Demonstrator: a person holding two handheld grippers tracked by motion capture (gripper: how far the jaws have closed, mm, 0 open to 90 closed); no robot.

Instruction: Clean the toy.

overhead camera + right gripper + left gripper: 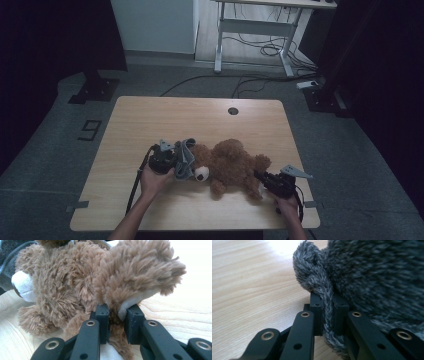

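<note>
Right now a brown teddy bear (230, 165) lies on its side near the front of the wooden table (150, 120), its head toward the person's left and its legs toward the right. A grey knitted hat (185, 159) sits against the bear's head, partly over the top of it; the white muzzle shows just below the hat's edge.

The left gripper (172, 160) has its fingers (315, 312) nearly closed on the hat's rolled rim, a thin fold of grey knit pinched between them, as the left gripper view shows. The right gripper (261, 178) has its fingers (102, 322) clamped on the bear's foot, with brown fur and a strip of the pale sole squeezed between them. Both grips look firm.

Judging by how things lie, the work seems to be dressing the bear with the hat, and it looks about midway. Done: the bear is pinned at its foot, the hat's rim is gripped, and the hat is already at the head. Left to do: the hat has to be drawn down fully so it seats over the crown and ears, and then both grippers must let go. How much of the head is inside the hat cannot be told from these views.
</note>
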